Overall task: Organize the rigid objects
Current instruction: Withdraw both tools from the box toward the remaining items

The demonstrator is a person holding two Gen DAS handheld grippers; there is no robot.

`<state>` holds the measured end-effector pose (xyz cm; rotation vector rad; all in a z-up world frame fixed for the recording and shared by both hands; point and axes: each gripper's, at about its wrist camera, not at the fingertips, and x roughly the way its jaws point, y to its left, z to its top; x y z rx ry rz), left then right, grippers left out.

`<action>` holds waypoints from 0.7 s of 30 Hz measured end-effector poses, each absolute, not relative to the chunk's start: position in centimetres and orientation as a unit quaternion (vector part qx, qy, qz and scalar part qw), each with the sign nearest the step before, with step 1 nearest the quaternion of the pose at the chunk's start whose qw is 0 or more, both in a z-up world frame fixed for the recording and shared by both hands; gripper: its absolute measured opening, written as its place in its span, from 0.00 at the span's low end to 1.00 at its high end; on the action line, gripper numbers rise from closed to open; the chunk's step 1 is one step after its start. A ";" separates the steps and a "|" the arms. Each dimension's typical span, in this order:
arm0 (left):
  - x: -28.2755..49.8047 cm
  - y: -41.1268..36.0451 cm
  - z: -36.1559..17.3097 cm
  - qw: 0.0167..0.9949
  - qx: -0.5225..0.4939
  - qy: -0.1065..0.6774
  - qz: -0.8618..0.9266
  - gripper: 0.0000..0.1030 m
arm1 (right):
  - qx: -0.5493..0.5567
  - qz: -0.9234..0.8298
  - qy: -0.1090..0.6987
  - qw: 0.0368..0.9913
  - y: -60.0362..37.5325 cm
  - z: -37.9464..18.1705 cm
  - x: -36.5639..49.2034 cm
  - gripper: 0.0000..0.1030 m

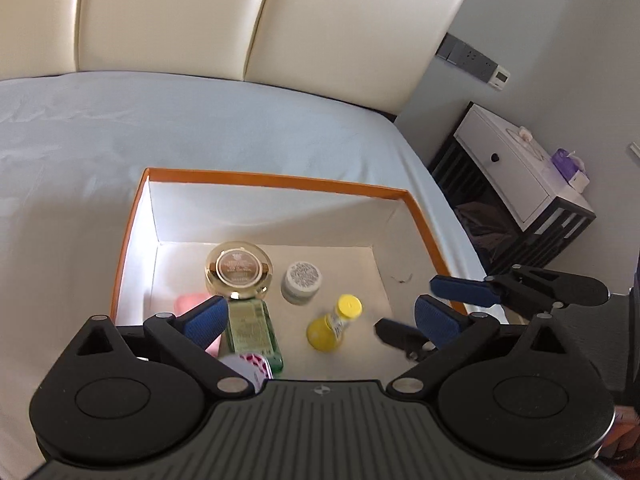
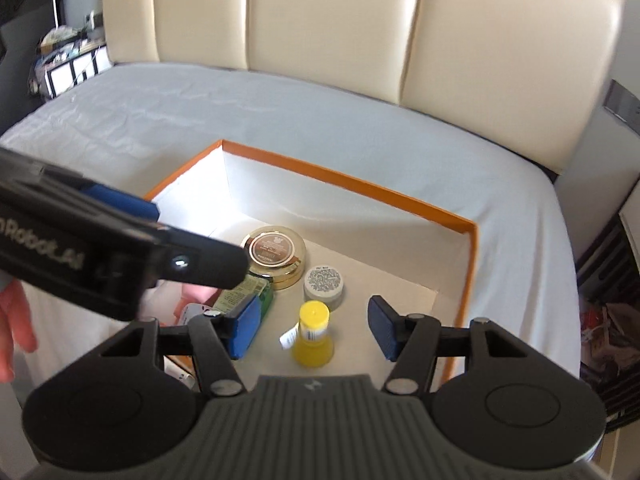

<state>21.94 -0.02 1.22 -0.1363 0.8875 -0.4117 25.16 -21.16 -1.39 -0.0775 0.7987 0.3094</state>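
Observation:
An orange-rimmed white box (image 1: 276, 178) (image 2: 348, 178) lies on the bed. Inside it are a gold round tin (image 1: 239, 268) (image 2: 274, 256), a small grey-lidded jar (image 1: 302, 282) (image 2: 323, 284), a yellow bottle (image 1: 334, 324) (image 2: 313, 336), a green flat bottle (image 1: 250, 328) (image 2: 250, 294) and a pink item (image 1: 190, 304). My left gripper (image 1: 320, 320) is open and empty above the box's near end. My right gripper (image 2: 314, 330) is open and empty, with the yellow bottle lying between its fingers below. The right gripper also shows in the left wrist view (image 1: 452, 300).
The bed's pale blue sheet (image 1: 160, 128) surrounds the box, with a cream headboard (image 1: 248, 16) behind. A white nightstand (image 1: 516, 176) stands at the right of the bed. A red-and-white patterned item (image 1: 256, 364) lies at the box's near end.

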 end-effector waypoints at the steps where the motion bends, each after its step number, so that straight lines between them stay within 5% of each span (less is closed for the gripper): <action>1: 21.2 0.0 1.3 0.883 -0.066 0.422 -0.196 1.00 | -0.033 0.143 0.379 0.914 -21.7 -1.3 24.3 0.58; 14: 14.2 -2.2 -2.9 0.876 -0.079 0.431 -0.201 1.00 | 0.014 0.068 0.374 0.925 -25.4 -4.4 14.5 0.57; 17: 13.3 -3.6 -3.9 0.875 -0.047 0.432 -0.212 0.82 | 0.035 0.057 0.387 0.920 -26.3 -5.9 13.3 0.57; 21: 12.1 -5.1 -5.0 0.879 -0.011 0.422 -0.222 0.79 | 0.057 0.045 0.395 0.916 -27.3 -7.5 12.7 0.56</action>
